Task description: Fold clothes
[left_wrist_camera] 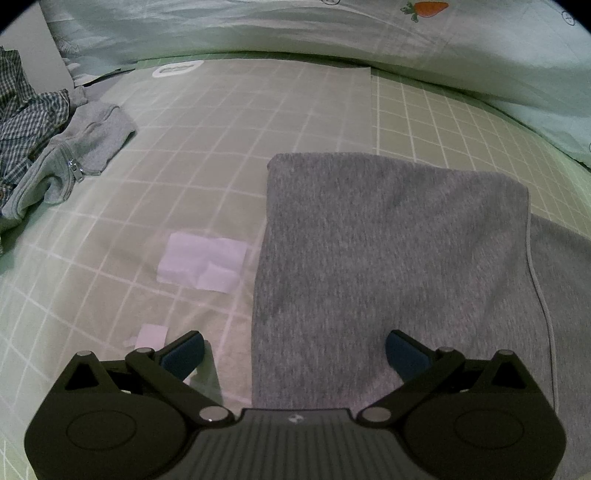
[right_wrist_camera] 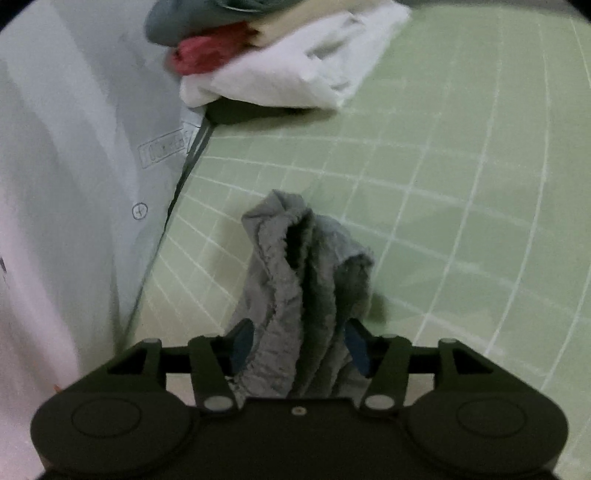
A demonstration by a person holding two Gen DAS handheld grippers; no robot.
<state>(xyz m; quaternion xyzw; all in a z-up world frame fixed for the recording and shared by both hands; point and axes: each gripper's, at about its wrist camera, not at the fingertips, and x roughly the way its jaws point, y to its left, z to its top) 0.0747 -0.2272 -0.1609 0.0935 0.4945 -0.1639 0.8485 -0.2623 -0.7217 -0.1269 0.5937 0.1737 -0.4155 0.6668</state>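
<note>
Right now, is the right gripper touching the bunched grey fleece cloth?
Touching. The right wrist view shows the right gripper clamped on the grey fleece cloth.

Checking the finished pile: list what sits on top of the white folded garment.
On the white folded garment sit a red item, a cream one and a dark grey one. Their overlapped parts are hidden.

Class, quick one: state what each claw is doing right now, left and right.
Left claw: open, holding nothing, above the near edge of the folded grey garment.
Right claw: closed on a bunched piece of grey cloth.
</note>
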